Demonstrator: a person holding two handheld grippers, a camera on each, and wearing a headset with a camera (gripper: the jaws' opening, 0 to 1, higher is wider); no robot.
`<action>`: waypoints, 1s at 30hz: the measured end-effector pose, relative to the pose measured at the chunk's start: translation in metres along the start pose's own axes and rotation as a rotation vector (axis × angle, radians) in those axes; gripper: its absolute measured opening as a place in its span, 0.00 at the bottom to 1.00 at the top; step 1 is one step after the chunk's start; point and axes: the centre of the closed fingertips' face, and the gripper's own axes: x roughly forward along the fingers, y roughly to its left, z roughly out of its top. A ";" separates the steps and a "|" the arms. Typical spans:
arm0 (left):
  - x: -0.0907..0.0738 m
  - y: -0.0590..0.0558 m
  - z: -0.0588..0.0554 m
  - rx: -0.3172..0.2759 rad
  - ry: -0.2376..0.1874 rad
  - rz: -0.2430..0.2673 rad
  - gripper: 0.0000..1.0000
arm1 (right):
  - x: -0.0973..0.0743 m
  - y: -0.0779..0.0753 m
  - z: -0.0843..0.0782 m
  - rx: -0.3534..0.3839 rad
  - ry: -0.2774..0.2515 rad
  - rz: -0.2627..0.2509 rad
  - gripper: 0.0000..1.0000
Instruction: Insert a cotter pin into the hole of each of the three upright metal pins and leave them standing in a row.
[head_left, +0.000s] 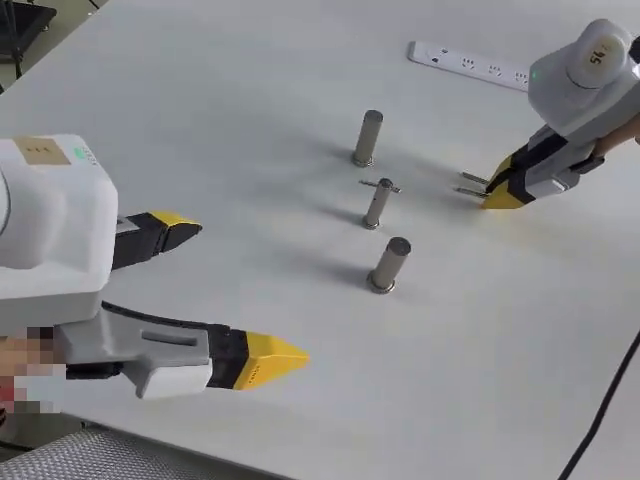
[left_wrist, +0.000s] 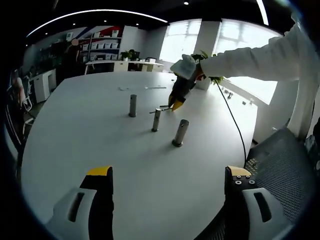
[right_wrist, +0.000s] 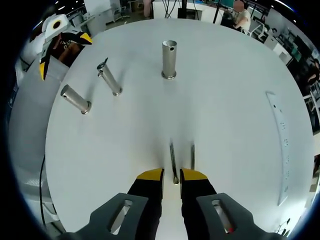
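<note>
Cotter pins are what you are working on: one cotter pin (right_wrist: 173, 160) is lying on the table (head_left: 200, 100) between the jaws of your right gripper (right_wrist: 172, 174), with a spare cotter pin (right_wrist: 192, 152) just beside it. The jaws are standing narrowly apart around the pin and, as far as the right gripper view shows, are not yet pinching it. You are keeping the tips low against the table, probably so the thin wire cannot slip underneath.

Your left gripper (left_wrist: 168, 171) is hovering with its jaws wide apart, well back from the row, likely waiting to steady a pin for the insertion.

The far pin (head_left: 368, 138), middle pin (head_left: 377, 203) and near pin (head_left: 389, 264) are all standing upright in a line. The middle one is already carrying a fitted cotter pin (head_left: 380, 185) through its hole, so two are remaining. A power strip (head_left: 470, 64) is lying beyond them.
</note>
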 end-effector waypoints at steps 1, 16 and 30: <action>0.000 0.000 0.001 0.001 -0.005 0.002 0.93 | 0.000 0.000 0.000 -0.005 0.006 0.002 0.08; -0.002 -0.005 0.004 -0.032 -0.019 -0.024 0.91 | 0.004 0.005 0.000 -0.128 0.129 -0.010 0.00; -0.004 -0.005 0.008 -0.067 -0.030 -0.023 0.92 | 0.001 0.007 0.000 -0.122 0.091 -0.061 0.00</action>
